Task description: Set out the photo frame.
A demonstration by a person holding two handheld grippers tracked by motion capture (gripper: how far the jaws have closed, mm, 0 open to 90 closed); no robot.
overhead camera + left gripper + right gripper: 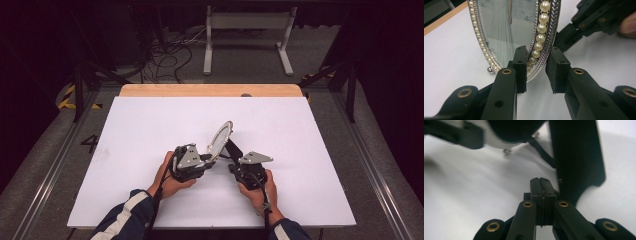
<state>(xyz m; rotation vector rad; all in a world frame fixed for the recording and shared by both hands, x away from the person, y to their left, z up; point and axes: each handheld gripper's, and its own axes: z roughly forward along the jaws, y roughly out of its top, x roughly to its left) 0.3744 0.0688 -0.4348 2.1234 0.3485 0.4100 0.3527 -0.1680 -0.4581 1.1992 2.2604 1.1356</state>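
An oval picture frame (220, 137) with a silver and pearl rim stands tilted on the white table (145, 130). In the left gripper view its glass (506, 30) shows a pale gowned figure, and a small ball foot (490, 69) rests on the table. My left gripper (209, 159) (536, 70) is shut on the frame's lower rim, one jaw in front of the glass and one behind. The black back stand (233, 148) (576, 157) juts out behind the frame. My right gripper (235, 161) (541, 182) is shut, its tips right beside the stand's edge.
The white sheet covers most of the table, with a wooden strip (210, 90) bare at the far edge. Beyond it the floor holds a white metal stand (247, 37) and loose cables (165, 55). Metal rails (47, 175) run along both sides.
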